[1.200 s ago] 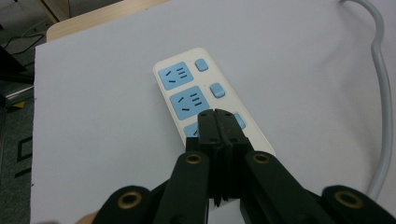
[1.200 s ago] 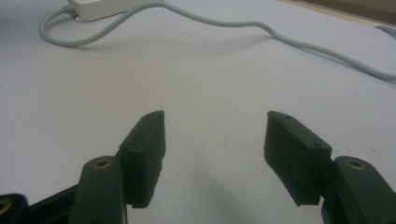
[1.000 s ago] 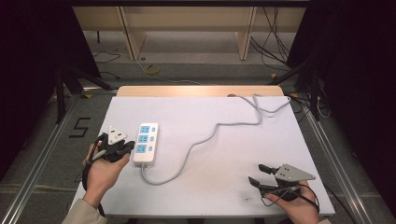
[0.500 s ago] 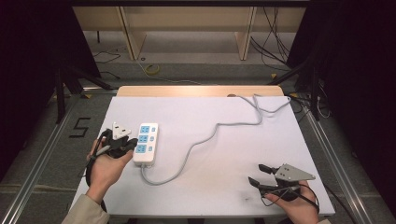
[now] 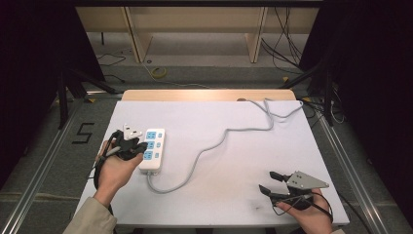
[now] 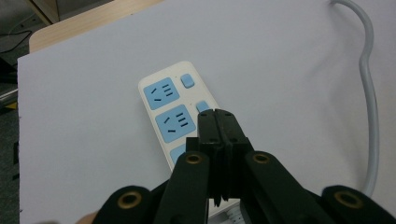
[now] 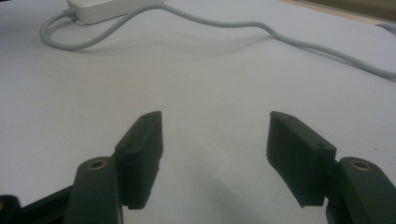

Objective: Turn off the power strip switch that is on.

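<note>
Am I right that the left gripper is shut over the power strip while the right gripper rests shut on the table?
Not quite. The right gripper is open: the right gripper view shows its jaws wide apart with bare table between them. The rest holds: the left gripper is shut over the power strip.

A wooden shelf unit (image 5: 195, 24) stands beyond the white table (image 5: 292, 146).

Lab: framed test table (image 5: 219, 122), trailing cables (image 5: 287, 44)
</note>
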`<action>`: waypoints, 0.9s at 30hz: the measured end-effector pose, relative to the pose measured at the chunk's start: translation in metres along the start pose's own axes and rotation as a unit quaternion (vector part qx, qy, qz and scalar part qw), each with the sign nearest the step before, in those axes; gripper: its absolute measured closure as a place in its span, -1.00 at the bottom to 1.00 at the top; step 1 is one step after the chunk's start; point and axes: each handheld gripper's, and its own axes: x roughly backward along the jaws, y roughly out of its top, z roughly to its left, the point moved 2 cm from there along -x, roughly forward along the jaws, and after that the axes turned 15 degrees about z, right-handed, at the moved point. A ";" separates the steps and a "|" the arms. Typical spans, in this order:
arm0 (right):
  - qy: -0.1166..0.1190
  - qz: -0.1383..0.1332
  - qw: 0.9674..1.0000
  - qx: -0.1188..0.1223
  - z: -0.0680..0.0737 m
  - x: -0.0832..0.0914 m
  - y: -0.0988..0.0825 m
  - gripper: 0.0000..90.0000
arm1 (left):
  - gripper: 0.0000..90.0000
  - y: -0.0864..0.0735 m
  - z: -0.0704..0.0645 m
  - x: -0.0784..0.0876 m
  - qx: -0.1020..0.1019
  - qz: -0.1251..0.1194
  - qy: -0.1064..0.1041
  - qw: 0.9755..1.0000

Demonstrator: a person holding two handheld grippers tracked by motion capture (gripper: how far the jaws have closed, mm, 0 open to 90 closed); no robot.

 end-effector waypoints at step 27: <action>0.001 0.002 1.000 0.001 0.000 0.000 0.000 -0.18 | 0.98 0.012 -0.005 -0.010 -0.012 0.035 -0.010 0.999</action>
